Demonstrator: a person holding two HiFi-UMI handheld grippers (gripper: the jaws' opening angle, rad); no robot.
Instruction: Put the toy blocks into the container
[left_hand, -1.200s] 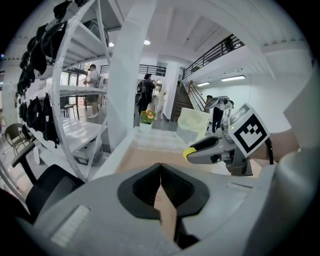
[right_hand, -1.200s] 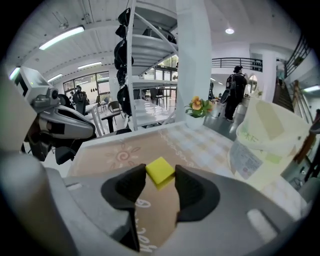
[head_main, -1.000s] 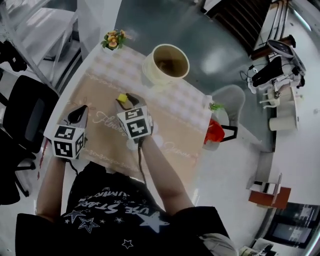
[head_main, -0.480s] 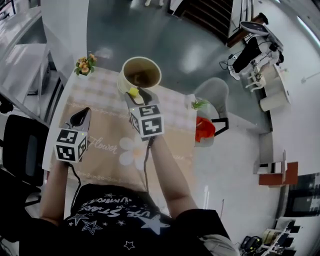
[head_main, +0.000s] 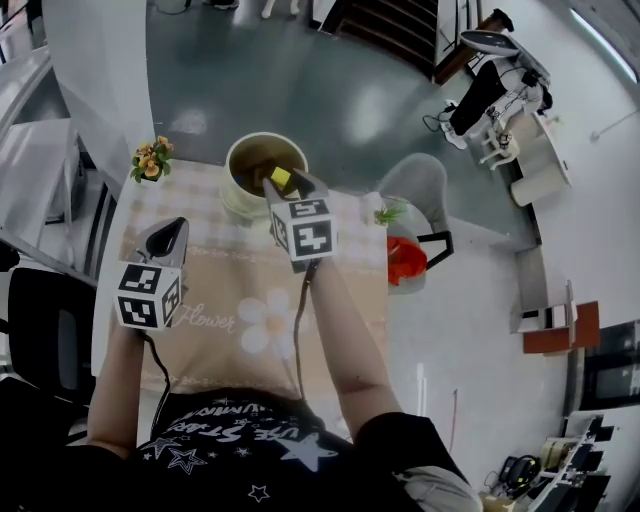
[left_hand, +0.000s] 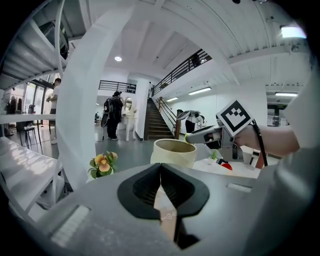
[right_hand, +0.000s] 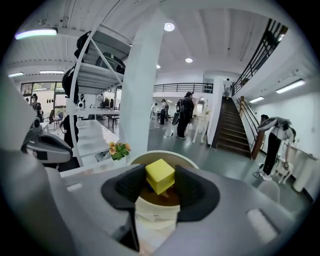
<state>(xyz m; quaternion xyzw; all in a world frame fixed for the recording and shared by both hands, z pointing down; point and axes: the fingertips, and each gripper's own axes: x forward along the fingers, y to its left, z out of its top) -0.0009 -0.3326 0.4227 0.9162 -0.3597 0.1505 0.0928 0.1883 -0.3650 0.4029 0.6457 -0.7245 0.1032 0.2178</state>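
The surface (head_main: 200, 200), laid with a pale patterned cloth, carries the cream container (head_main: 238, 203) at its far edge, where either arm can reach it. The right hand-held gripper (head_main: 282, 182) is stretched out over the container's open mouth and points somewhat downward. Its jaws stand partly apart and press from both sides on a yellow toy block (right_hand: 160, 175), which hangs above the opening rather than inside it (some darker pieces seem to lie at the bottom, though I cannot tell what they are). From there the block should drop straight in once the jaws part, so the release looks like the step in hand. The left hand-held gripper (left_hand: 160, 172) hangs over the near left of the cloth, jaws together with nothing between them. It is well apart from the container, probably so as not to get in the way. A little pot of flowers (head_main: 150, 160) stands at the far left corner.
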